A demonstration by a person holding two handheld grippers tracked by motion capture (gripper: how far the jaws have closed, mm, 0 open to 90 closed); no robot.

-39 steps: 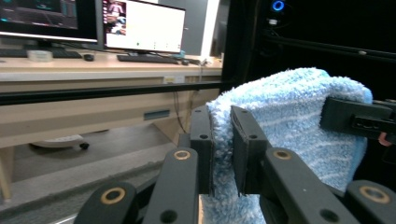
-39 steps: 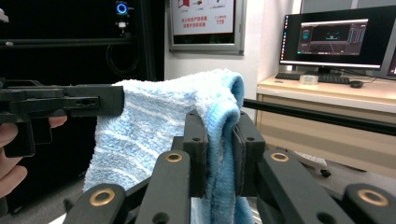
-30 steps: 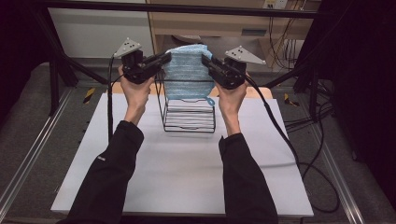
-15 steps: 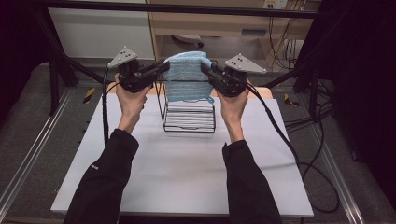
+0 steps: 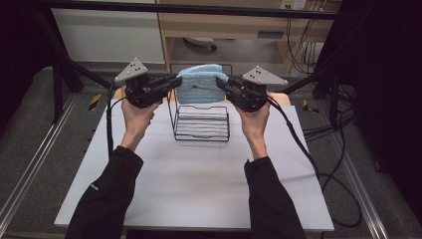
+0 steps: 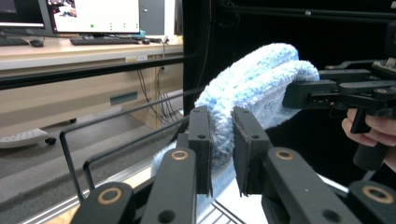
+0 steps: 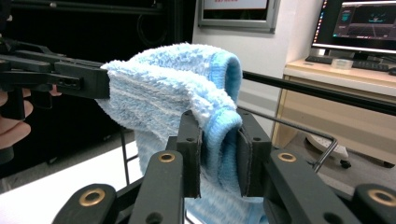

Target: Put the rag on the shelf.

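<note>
No legible text, label, brand, number or sign is present in any view.

High view: a small teal label [image 5: 270, 34] is fixed to the front edge of the wooden desk [image 5: 224, 22] at 12 o'clock. Its characters are too small to read.

Left gripper view: a small tag [image 6: 137, 58] sits on the desk edge at 10 o'clock; its print is unreadable. The monitor [image 6: 93, 15] at 11 o'clock shows small marks without readable characters.

Right gripper view: the monitor [image 7: 359, 23] at 2 o'clock shows a dark graphic with illegible lines. The framed panel [image 7: 238, 11] at 12 o'clock carries red print, cropped and blurred beyond reading.
</note>
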